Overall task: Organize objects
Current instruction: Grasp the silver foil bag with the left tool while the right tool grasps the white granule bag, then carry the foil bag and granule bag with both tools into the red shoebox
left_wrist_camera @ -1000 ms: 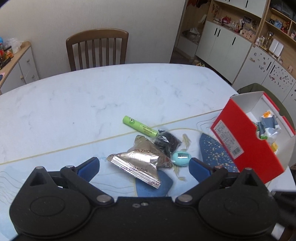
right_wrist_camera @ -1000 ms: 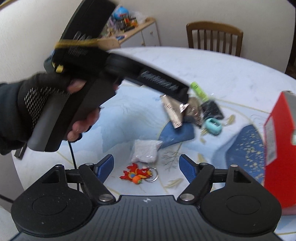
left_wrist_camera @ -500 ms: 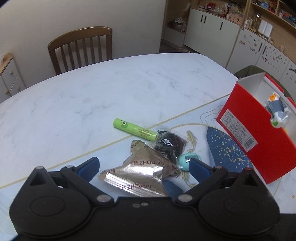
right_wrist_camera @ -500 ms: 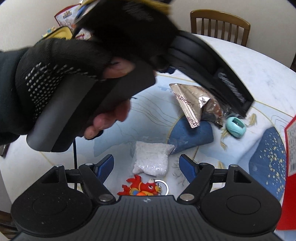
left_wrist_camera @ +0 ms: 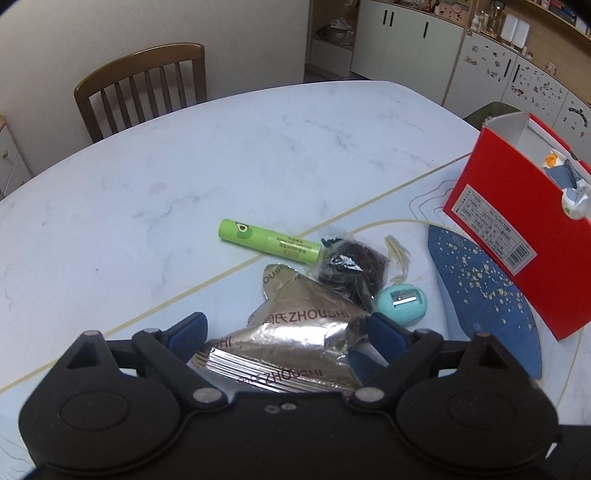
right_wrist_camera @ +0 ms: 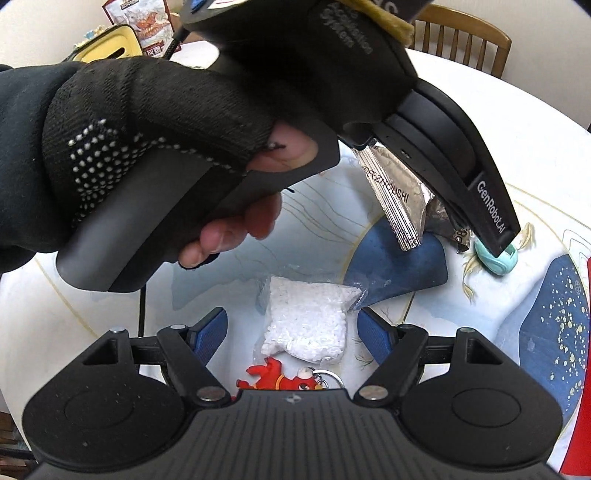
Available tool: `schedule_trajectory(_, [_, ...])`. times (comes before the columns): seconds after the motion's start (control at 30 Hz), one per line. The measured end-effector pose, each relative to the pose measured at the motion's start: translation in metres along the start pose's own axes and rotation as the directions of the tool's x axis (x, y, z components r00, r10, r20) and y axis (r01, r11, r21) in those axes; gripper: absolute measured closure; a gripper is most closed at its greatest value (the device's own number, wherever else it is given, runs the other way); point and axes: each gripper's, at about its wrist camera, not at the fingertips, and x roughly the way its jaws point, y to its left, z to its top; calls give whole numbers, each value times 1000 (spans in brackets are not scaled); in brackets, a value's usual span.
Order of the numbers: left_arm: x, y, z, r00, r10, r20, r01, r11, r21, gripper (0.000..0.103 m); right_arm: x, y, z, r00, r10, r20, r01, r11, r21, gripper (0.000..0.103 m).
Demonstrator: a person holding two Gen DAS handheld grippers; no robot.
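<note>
Crinkled silver foil snack packet [left_wrist_camera: 295,339] lies directly between the spread blue pads of the left gripper [left_wrist_camera: 286,332], long axis running ahead; the right gripper [right_wrist_camera: 291,332] hangs open over a white granule bag [right_wrist_camera: 308,325].

I am looking across a round white marble-patterned table [left_wrist_camera: 229,155] with a thin gold line curving over it and blue patches printed near its front edge. A brown wooden chair [left_wrist_camera: 142,86] with a slatted back stands at the far edge against a plain cream wall [left_wrist_camera: 110,33], and at the left edge of the left wrist view I catch a pale drawer unit [left_wrist_camera: 9,158] (only a sliver of it). Off the table's far right corner runs a row of white cupboards [left_wrist_camera: 413,40] with dark handles under wooden shelves [left_wrist_camera: 517,14], and the light is even and soft.
</note>
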Motion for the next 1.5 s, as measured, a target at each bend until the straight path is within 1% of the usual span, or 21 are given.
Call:
schedule_trajectory(0.07, [0, 0, -1, 1000, -1, 8, 1, 1000, 9, 13, 2, 0, -1, 1000, -2, -5, 2, 1000, -1, 29])
schedule_trajectory(0.1, [-1, 0, -2, 1000, -5, 13, 5, 1000, 10, 17, 3, 0, -1, 1000, 0, -10, 0, 1000, -4, 35])
schedule_trajectory(0.13, [-1, 0, -2, 1000, -11, 17, 11, 1000, 7, 19, 3, 1, -2, 1000, -6, -10, 6, 1000, -11, 37])
schedule_trajectory(0.17, [-2, 0, -2, 1000, -17, 20, 17, 1000, 3, 24, 3, 2, -2, 1000, -11, -9, 10, 1000, -19, 38])
schedule_trajectory(0.23, [-3, -1, -1, 1000, -17, 25, 17, 1000, -1, 27, 2, 2, -2, 1000, -16, -9, 16, 1000, -25, 45])
schedule_trajectory(0.27, [-4, -1, -1, 999, -16, 28, 16, 1000, 0, 31, 2, 3, -2, 1000, -23, -9, 23, 999, -29, 47])
schedule_trajectory(0.3, [-4, -1, -1, 999, -18, 31, 18, 1000, 1, 35, 2, 3, -2, 1000, -30, -9, 30, 999, -33, 51])
schedule_trajectory(0.33, [-5, -1, -1, 999, -20, 33, 20, 1000, 1, 37, 1, 3, -2, 999, -30, -10, 30, 999, -33, 53])
schedule_trajectory(0.53, [-8, 0, -2, 999, -11, 33, 11, 1000, -13, 42, -3, 2, -3, 999, -38, -5, 38, 999, -30, 65])
schedule_trajectory(0.63, [-11, 1, -3, 999, -10, 35, 10, 1000, -21, 47, -7, 2, -4, 999, -45, 6, 45, 999, -31, 69])
schedule_trajectory(0.87, [-22, 8, -6, 1000, -4, 30, 6, 998, -65, 49, -26, -9, -8, 999, -33, 41, 32, 999, 19, 69])
schedule_trajectory(1.13, [-45, 17, -9, 999, 9, 40, -3, 988, -157, 49, -64, -29, -17, 995, -29, 98, 20, 996, 90, 70])
schedule_trajectory(1.17, [-48, 17, -10, 999, 13, 40, -6, 986, -169, 49, -66, -37, -16, 994, -28, 105, 18, 995, 100, 70])
schedule_trajectory(1.37, [-74, 10, -11, 997, 23, 73, -8, 979, -204, 49, -93, -55, -20, 989, -42, 141, 23, 991, 131, 70])
schedule_trajectory(1.4, [-79, 8, -11, 997, 29, 77, -13, 979, -206, 49, -101, -56, -20, 988, -48, 148, 29, 991, 133, 70])
schedule_trajectory(1.43, [-83, 5, -10, 996, 32, 81, -14, 978, -208, 49, -118, -47, -19, 987, -57, 154, 35, 990, 137, 70])
schedule_trajectory(1.5, [-92, -1, -9, 995, 23, 92, -2, 977, -214, 49, -124, -61, -20, 984, -69, 163, 44, 988, 151, 70])
